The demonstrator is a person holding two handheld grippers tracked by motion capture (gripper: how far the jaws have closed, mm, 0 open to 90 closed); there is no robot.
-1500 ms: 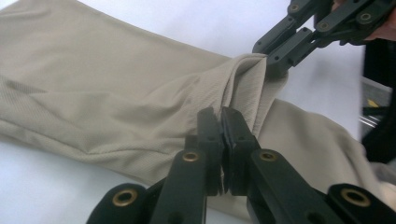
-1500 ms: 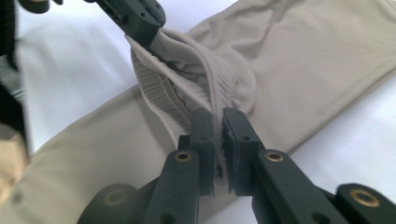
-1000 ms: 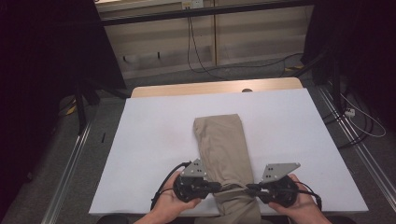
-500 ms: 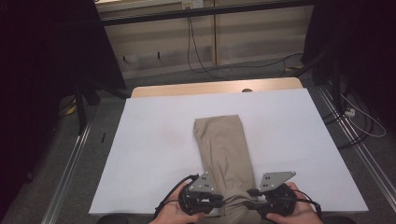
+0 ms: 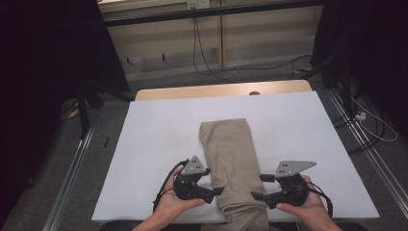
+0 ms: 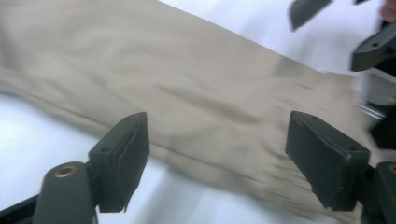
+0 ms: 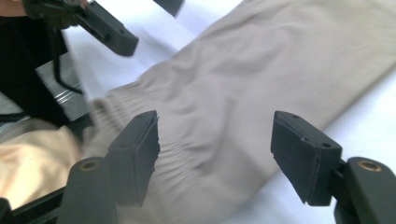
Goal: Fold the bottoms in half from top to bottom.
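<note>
Both jaws of the left gripper point(image 5: 219, 191) and right gripper point(image 5: 255, 196) have just been opening and are held wide and empty beside the near end of the folded tan cloth garment point(image 5: 231, 159), apparently released flat on the white bench point(image 5: 154, 144).

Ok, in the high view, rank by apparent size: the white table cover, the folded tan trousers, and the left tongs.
1. White table cover, largest by far.
2. Folded tan trousers, a long strip down its middle.
3. Left tongs, smallest, though nearer the camera.

Tan trousers point(image 5: 231, 159), white table cover point(image 5: 154, 144)
</note>
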